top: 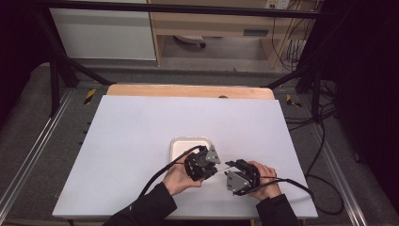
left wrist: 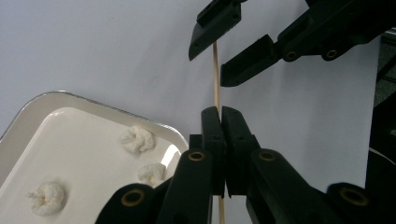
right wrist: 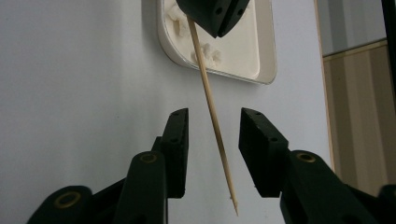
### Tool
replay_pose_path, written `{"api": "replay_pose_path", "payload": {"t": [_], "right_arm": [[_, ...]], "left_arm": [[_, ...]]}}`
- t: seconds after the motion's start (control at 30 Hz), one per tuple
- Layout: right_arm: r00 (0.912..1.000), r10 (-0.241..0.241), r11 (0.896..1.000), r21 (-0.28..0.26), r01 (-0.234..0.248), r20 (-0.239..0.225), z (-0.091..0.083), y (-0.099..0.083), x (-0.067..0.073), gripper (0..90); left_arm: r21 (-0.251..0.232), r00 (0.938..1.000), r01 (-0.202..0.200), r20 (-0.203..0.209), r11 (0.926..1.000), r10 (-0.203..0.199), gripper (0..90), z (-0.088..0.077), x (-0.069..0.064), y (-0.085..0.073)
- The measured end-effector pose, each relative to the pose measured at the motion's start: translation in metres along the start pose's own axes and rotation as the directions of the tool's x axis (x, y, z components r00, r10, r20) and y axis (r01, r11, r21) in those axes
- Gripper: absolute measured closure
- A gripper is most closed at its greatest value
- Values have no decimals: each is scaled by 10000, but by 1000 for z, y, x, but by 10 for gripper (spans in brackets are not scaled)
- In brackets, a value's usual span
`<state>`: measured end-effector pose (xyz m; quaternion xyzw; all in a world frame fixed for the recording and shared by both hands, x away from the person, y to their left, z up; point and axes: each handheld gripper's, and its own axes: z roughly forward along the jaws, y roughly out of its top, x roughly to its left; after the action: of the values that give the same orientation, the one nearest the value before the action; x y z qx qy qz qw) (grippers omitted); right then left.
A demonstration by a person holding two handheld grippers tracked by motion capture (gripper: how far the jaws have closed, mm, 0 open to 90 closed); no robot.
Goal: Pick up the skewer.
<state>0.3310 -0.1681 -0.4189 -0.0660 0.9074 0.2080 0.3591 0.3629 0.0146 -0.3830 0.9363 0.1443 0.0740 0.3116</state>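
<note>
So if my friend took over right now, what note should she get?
Left tool: shut on the wooden skewer, holding it near the middle.
Right tool: open, with the skewer's pointed end between its jaws, not pressed yet.
White tray: by the left hand, with three pale food lumps lying in it.
Done: skewer picked up.
Left: probably a second grip on the skewer, and nothing is on it so far.

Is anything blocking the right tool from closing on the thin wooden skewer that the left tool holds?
Nothing visible. The thin wooden skewer already passes between the right tool's open jaws, with bare gaps either side. The left tool clamps its other end.
</note>
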Motion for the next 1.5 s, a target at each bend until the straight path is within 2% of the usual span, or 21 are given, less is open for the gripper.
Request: {"api": "replay_pose_path", "payload": {"t": [0.13, 0.2, 0.27, 0.37, 0.47, 0.73, 0.93, 0.97, 1.0, 1.03, 1.07, 1.2, 1.27, 1.5], "right_arm": [[9985, -550, 9985, 30, 550, -85, 1, 0, 0, 734], [9984, -537, 9986, 12, 537, -151, 2, 0, 1, 751], [9963, -816, 9967, 2, 816, -267, 2, 0, 1, 791], [9960, -841, 9965, -62, 839, -291, 2, 0, 2, 825], [9934, -1089, 9941, -65, 1087, -352, 1, 0, 1, 851], [9861, -1595, 9872, -146, 1590, -456, 1, 0, 3, 885], [9858, -1596, 9872, -114, 1592, -530, 0, 0, 4, 889], [9858, -1596, 9872, -114, 1592, -530, 0, 0, 4, 889], [9865, -1542, 9880, -58, 1541, -553, 0, 0, 4, 890], [9865, -1542, 9880, -58, 1541, -553, 0, 0, 4, 890], [9859, -1577, 9874, 21, 1581, -559, 0, 0, 4, 890], [9850, -1644, 9860, 176, 1655, -533, 0, 0, 3, 890], [9826, -1767, 9836, 265, 1784, -565, 0, 1, 2, 890], [9797, -1898, 9808, 337, 1922, -649, 2, 4, 2, 889]], "left_arm": [[26, 10000, -65, 67, 10000, 64, 888, 2, -2, 1], [25, 9999, -100, 106, 9999, 100, 887, 3, -2, 1], [53, 9998, -112, 135, 9999, 111, 887, 3, -2, 1], [49, 9998, -109, 155, 9999, 109, 887, 3, -2, 1], [53, 9997, -132, 199, 9999, 131, 887, 3, -3, 1], [31, 9996, -168, 244, 9999, 168, 887, 4, -3, 0], [142, 9994, -68, 353, 9999, 63, 876, 5, -1, -1], [218, 9994, -73, 340, 9997, 66, 876, 5, 0, -1], [307, 9994, -115, 316, 9995, 105, 808, 5, 0, -2], [386, 9996, -131, 267, 9992, 120, 808, 4, 1, -2], [510, 9998, -103, 183, 9986, 94, 769, 2, 2, -3], [830, 9998, -58, 181, 9965, 43, 720, -1, 5, -5], [1259, 9998, -70, 172, 9920, 49, 714, -2, 8, -7], [1844, 9992, -195, 381, 9827, 127, 768, 4, 8, -8]]}}
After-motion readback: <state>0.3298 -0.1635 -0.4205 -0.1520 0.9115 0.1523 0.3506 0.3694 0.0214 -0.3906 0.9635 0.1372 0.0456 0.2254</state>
